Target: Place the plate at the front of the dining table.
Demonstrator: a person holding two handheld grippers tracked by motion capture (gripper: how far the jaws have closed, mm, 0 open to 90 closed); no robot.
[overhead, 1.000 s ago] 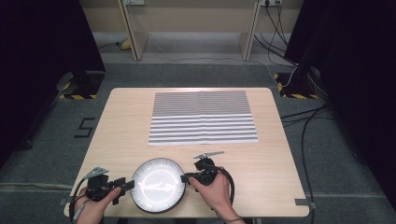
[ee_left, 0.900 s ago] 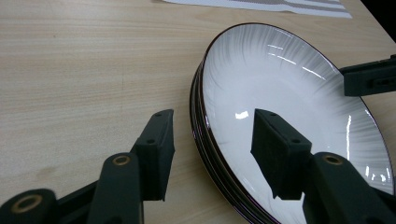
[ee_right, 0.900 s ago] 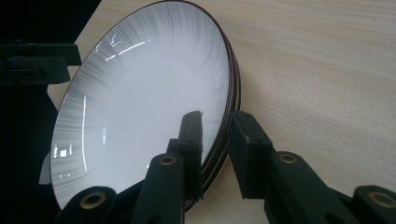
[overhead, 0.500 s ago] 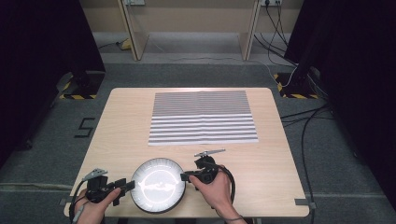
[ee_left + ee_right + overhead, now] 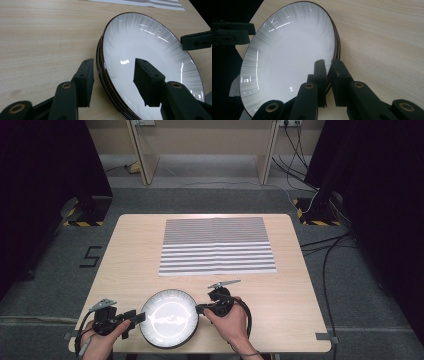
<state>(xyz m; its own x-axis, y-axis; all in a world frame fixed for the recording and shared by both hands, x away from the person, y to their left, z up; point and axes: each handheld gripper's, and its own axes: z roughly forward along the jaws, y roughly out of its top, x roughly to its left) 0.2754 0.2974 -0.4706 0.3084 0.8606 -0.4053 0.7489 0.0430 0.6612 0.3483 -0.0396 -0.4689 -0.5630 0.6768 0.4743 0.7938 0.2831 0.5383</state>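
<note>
Glossy round white plate with dark rim at the near edge of the pale wood-grain table: right gripper, jaws just closing, clamps its rim; left gripper straddles the opposite rim, wide.

Round white ribbed plate with a dark rim lies at the near edge of the light wooden table, near centre. Left gripper sits at its left rim, right gripper at its right rim. Grey-and-white striped rectangular cloth lies farther back, behind the plate.
</note>
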